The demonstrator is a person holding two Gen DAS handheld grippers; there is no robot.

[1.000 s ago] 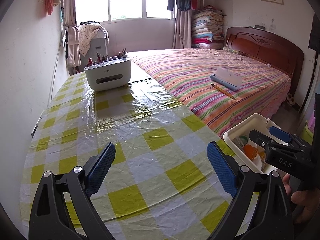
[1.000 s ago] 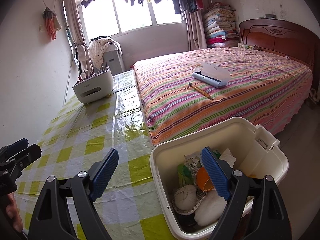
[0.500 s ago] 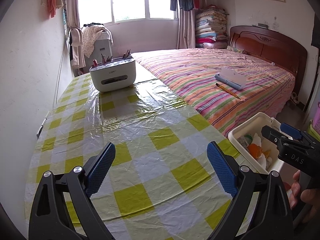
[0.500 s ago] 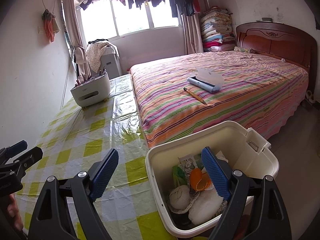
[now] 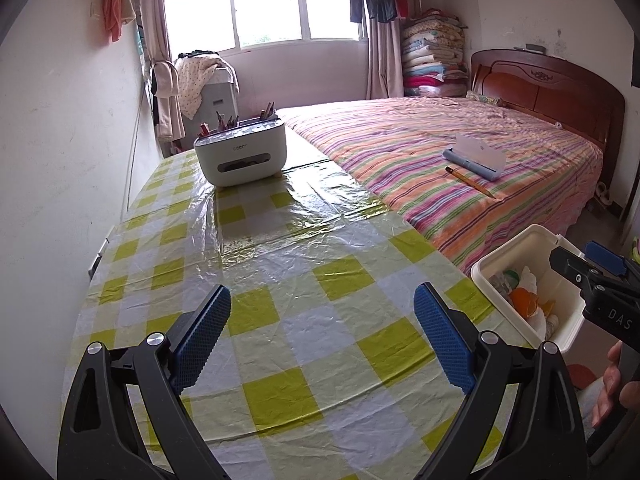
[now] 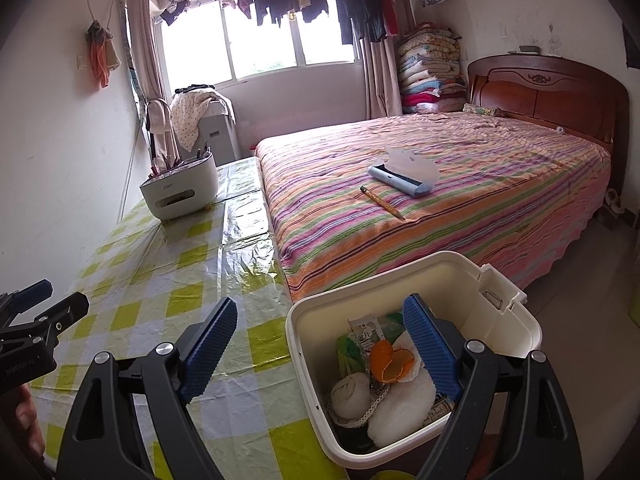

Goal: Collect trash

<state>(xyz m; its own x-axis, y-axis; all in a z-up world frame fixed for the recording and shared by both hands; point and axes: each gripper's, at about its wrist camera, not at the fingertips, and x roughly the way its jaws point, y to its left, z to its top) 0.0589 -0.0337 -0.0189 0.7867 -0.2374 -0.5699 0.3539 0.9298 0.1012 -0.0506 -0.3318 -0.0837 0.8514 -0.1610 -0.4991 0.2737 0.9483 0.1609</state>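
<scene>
A cream trash bin (image 6: 472, 280) stands beside the table's right edge, also in the left wrist view (image 5: 516, 246). It holds orange peel (image 6: 390, 362), crumpled white paper (image 6: 404, 404), a white ball (image 6: 352, 394) and a snack packet (image 6: 366, 334). My right gripper (image 6: 320, 354) is open and empty, held above the bin's near left rim. My left gripper (image 5: 324, 336) is open and empty, held over the yellow checked tablecloth (image 5: 280, 280). The right gripper also shows at the right edge of the left wrist view (image 5: 592, 276).
A white desk organizer with pencils (image 5: 242, 156) stands at the table's far end. A striped bed (image 6: 440, 184) lies along the table's right side, with a pencil (image 6: 382, 202) and a blue lint brush (image 6: 404, 176) on it. A wall runs along the left.
Both grippers have pulled back and risen a little, so the bin and the organizer look farther away. Both stay open and empty.
</scene>
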